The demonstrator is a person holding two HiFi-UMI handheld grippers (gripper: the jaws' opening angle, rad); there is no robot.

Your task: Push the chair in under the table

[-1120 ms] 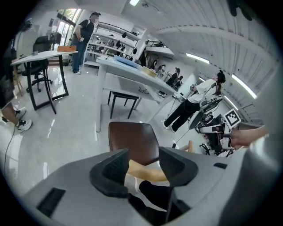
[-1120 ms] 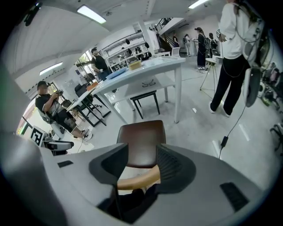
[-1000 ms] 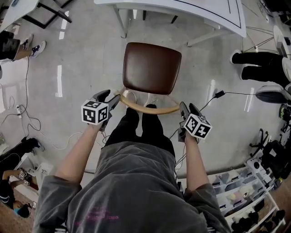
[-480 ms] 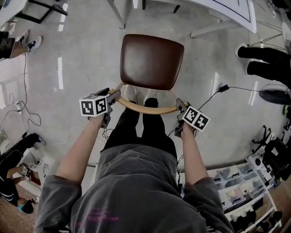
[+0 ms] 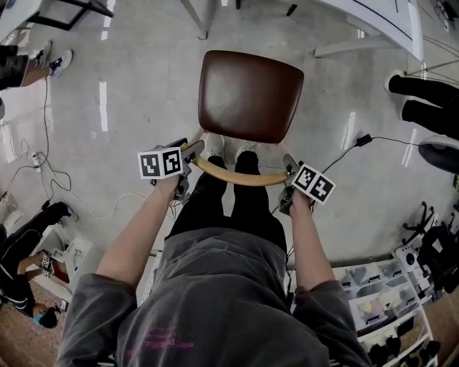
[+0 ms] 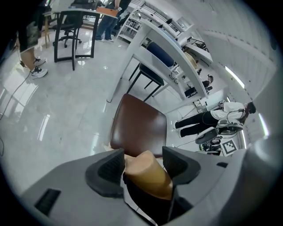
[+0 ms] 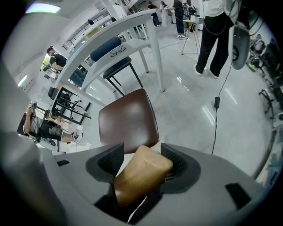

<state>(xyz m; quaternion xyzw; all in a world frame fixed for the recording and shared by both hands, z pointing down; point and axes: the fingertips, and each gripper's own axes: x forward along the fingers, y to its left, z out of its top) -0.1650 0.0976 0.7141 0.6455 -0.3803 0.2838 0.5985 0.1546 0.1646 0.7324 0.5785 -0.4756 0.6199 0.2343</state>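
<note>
A chair with a brown padded seat (image 5: 249,94) and a curved wooden backrest (image 5: 237,175) stands on the grey floor, short of the white table (image 5: 380,14) at the top. My left gripper (image 5: 188,152) straddles the backrest's left end. In the left gripper view the wood (image 6: 148,174) lies between the jaws, which are closing and do not clamp it. My right gripper (image 5: 289,166) straddles the right end with its jaws wide. In the right gripper view the wood (image 7: 139,174) nearly fills the gap. Both point steeply down.
A bystander's dark legs (image 5: 427,100) stand at the right, near a black cable and plug (image 5: 362,140). More cables (image 5: 50,179) trail at the left. Shelves with bins (image 5: 380,294) fill the lower right. A blue-seated chair (image 6: 159,55) sits under the table.
Both grippers have sunk lower onto the ends of the backrest and rolled a little. The chair has stayed where it was.
</note>
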